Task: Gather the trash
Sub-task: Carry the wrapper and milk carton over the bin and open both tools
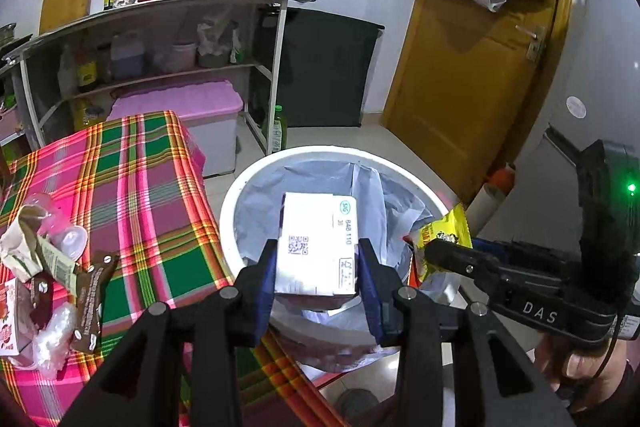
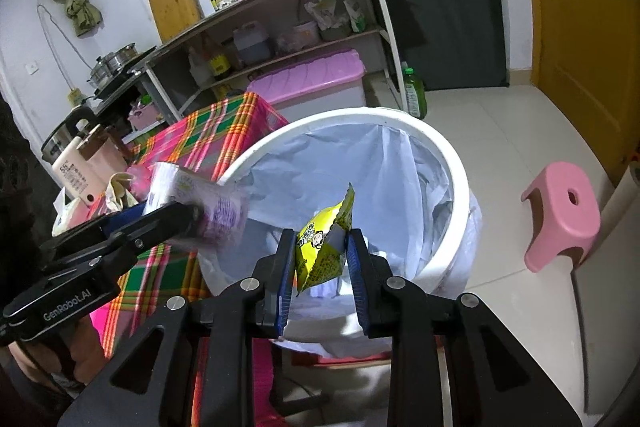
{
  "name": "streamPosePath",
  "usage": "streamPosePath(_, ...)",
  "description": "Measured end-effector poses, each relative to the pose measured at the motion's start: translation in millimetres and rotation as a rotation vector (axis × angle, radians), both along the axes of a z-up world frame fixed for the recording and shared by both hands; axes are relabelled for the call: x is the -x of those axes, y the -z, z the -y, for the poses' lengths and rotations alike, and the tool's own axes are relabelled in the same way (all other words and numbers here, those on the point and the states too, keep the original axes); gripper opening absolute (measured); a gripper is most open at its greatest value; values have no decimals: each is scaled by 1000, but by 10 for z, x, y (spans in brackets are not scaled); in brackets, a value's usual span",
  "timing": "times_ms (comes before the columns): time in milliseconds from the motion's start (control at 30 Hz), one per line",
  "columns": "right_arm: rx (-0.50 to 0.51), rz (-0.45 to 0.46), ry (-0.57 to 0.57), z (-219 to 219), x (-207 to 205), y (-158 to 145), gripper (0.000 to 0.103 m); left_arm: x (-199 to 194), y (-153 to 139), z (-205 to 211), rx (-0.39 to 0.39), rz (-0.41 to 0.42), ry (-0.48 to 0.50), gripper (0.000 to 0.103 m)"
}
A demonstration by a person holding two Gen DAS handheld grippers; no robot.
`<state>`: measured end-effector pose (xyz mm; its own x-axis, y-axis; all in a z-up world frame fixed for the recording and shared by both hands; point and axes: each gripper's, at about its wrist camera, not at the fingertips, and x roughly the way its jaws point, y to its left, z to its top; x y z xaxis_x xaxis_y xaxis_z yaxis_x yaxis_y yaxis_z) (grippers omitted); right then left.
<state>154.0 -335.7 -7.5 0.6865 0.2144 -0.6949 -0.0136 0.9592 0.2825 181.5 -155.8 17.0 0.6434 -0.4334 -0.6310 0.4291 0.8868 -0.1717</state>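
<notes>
My left gripper [image 1: 318, 263] is shut on a white drink carton [image 1: 318, 243] and holds it over the white trash bin [image 1: 256, 179], which has a pale plastic liner. My right gripper [image 2: 320, 259] is shut on a yellow snack wrapper [image 2: 322, 247] and holds it over the same bin [image 2: 448, 163]. The right gripper also shows in the left wrist view [image 1: 436, 251] with the wrapper [image 1: 444, 233]. The left gripper shows blurred in the right wrist view [image 2: 188, 219] with the carton [image 2: 200, 203]. More trash [image 1: 52, 267] lies on the plaid table: crumpled paper, brown wrappers, clear plastic.
The plaid-covered table [image 1: 152, 187] stands left of the bin. A shelf unit [image 1: 160, 39] with bottles and a pink-lidded storage box [image 1: 192, 107] stand behind. A pink stool [image 2: 564, 211] sits on the tiled floor at the right. A yellow door [image 1: 480, 47] carries hanging plastic bags.
</notes>
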Motion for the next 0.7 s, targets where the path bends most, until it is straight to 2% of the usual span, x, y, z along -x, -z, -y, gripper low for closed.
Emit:
streamPosePath(133,14,5,-2,-30,-25,9,32,-14,17,31,-5,-2,1,40)
streamPosePath(200,17,15,1,-29,-8,4,40,-12,17,14,0,-2,-1,42)
streamPosePath(700,49,56,-23,-154,148,-142,42,98,-70,-188,49,-2,-34,44)
